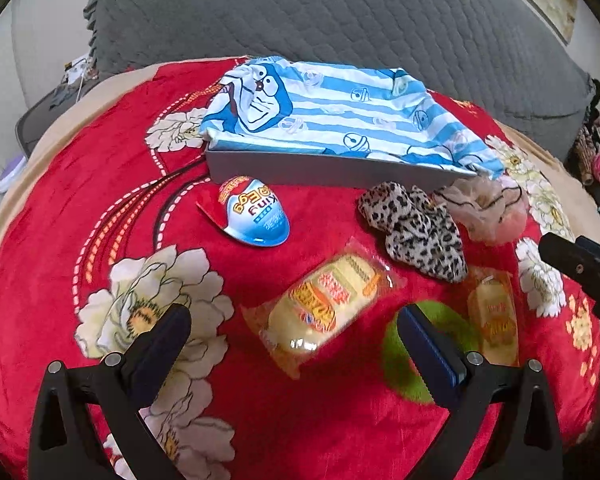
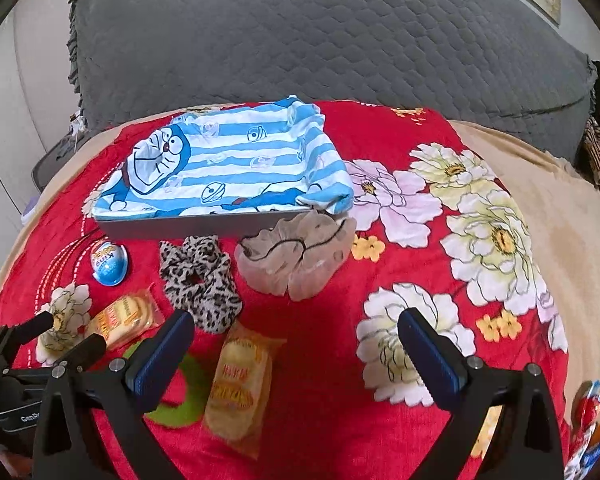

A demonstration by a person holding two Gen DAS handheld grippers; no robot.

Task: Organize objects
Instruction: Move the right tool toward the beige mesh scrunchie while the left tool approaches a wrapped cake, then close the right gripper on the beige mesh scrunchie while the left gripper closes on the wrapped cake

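A grey box [image 1: 300,170] [image 2: 172,228] lined with a blue-and-white striped cartoon cloth [image 1: 332,116] [image 2: 228,160] sits on a red flowered blanket. In front of it lie a blue toy egg [image 1: 256,216] [image 2: 110,264], a leopard scrunchie [image 1: 416,228] [image 2: 202,280], a beige scrunchie [image 1: 484,208] [image 2: 296,256], two wrapped yellow cakes [image 1: 328,304] [image 1: 494,316] [image 2: 240,384] [image 2: 122,318] and a green scrunchie [image 1: 404,348] [image 2: 180,400]. My left gripper [image 1: 294,328] is open above the nearer cake. My right gripper [image 2: 296,332] is open and empty above the blanket.
A grey quilted pillow [image 1: 340,12] [image 2: 320,32] lies behind the box. Another egg packet [image 2: 588,412] sits at the blanket's right edge. Clothes [image 1: 596,148] are piled at far right. The blanket [image 2: 480,240] spreads to the right with flower prints.
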